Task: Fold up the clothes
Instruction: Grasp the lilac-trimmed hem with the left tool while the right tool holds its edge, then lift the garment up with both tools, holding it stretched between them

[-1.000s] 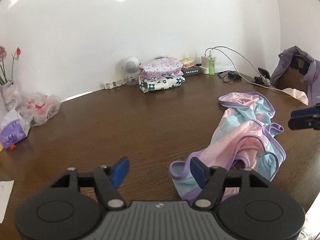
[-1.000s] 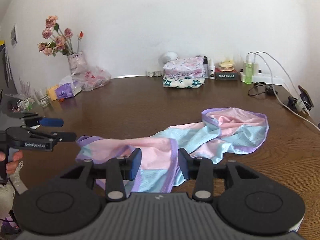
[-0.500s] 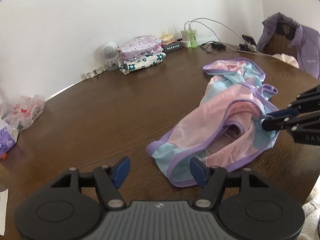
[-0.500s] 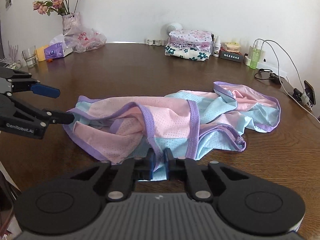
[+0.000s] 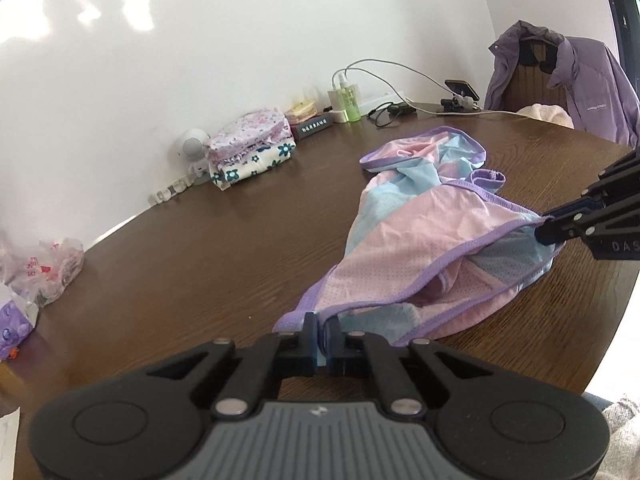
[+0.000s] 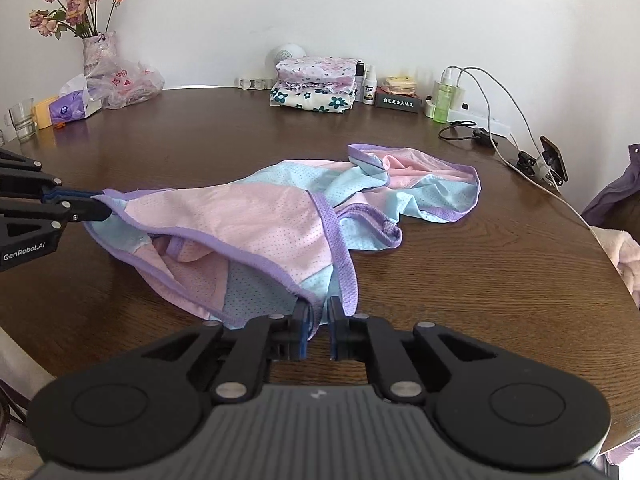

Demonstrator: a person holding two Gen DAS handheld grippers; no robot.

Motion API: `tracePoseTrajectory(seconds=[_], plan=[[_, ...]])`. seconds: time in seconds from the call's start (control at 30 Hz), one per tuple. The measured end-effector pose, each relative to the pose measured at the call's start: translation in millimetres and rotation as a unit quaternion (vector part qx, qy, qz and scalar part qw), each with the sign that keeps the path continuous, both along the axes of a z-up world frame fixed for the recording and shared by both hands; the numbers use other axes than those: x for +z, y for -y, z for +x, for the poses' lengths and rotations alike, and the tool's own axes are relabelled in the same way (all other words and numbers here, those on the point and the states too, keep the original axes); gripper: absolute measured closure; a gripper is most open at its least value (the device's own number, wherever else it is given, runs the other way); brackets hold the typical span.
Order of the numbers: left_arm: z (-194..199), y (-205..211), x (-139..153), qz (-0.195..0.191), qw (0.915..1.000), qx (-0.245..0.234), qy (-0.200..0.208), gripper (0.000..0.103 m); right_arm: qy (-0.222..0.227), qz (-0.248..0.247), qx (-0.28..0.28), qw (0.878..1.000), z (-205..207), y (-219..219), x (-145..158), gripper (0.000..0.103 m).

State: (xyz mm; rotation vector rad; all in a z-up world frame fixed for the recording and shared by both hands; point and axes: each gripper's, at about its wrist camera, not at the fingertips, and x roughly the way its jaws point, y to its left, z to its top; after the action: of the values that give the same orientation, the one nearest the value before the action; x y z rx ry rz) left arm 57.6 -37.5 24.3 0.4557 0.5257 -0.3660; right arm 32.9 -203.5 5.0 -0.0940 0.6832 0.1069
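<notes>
A: Where is the pink, light-blue and purple-trimmed mesh garment (image 6: 280, 220)?

B: Crumpled on the round dark-brown wooden table (image 6: 200, 128), stretching from the near edge toward two o'clock in the right wrist view.

A: And the left gripper (image 5: 322, 334)?

B: Its jaws are pinched tight on the garment's purple-edged corner at six o'clock of its own view; from the other camera it comes in at nine o'clock, clamped on that same hem.

A: The right gripper (image 6: 318, 320)?

B: Jaws narrow, gripping the hem at six o'clock, with fabric pressed between the blue pads (image 6: 303, 330).

A: Anything else?

B: A folded stack of floral clothes (image 6: 316, 84) lies at twelve o'clock by the wall, well apart from the garment, and a vase of dried pink roses (image 6: 94, 36) stands at ten o'clock.
</notes>
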Motion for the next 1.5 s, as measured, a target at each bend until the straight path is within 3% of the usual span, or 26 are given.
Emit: tracePoseTrajectory(seconds=[0.17,0.3,0.43,0.6,0.87,1.07,1.23,1.3,1.37,1.5], plan=[[-14.6,2.4,6.6,-0.003,0.9995,0.015,0.028,0.1,0.003,0.002,-0.013,1.0,4.6,-7.7,-7.7,0.09],[-23.1,2.1,5.6,-0.005,0.9991,0.027,0.032,0.1,0.017,-0.035,-0.023,0.999,6.3,-14.3,-9.9,0.089],[-25.9,1.9,-1.5,-0.001,0.9993,0.034,0.018,0.098,0.038,-0.058,-0.021,0.997,-2.0,-12.3,-5.1,0.099],[-26.2,7.8,-12.4,0.003,0.9997,0.025,-0.002,0.093,0.072,-0.046,-0.012,0.996,-21.5,-5.2,14.3,0.101],[-27.0,17.6,-23.8,0.015,0.9997,0.017,-0.012,0.093,0.04,-0.034,-0.019,0.998,-30.5,7.1,4.6,0.101],[-30.0,22.5,-23.5,0.022,0.9996,0.02,0.001,0.092,0.034,-0.052,-0.041,0.997,-28.6,-0.4,-11.6,0.093],[-26.3,23.7,-26.2,0.022,0.999,0.037,-0.007,0.089,0.034,-0.05,-0.053,0.997,-25.4,-1.5,-16.0,0.094],[-24.7,25.2,-26.6,0.021,0.9988,0.043,-0.007,0.091,0.037,-0.042,-0.055,0.997,-24.9,0.7,-14.1,0.1],[-22.7,26.5,-22.8,0.022,0.9986,0.047,0.004,0.1,0.046,-0.035,-0.055,0.997,-23.9,3.8,-8.1,0.101],[-13.9,30.6,14.6,0.028,0.995,0.053,0.08,0.101,0.093,-0.024,-0.043,0.994,-11.8,15.3,30.6,0.102]])
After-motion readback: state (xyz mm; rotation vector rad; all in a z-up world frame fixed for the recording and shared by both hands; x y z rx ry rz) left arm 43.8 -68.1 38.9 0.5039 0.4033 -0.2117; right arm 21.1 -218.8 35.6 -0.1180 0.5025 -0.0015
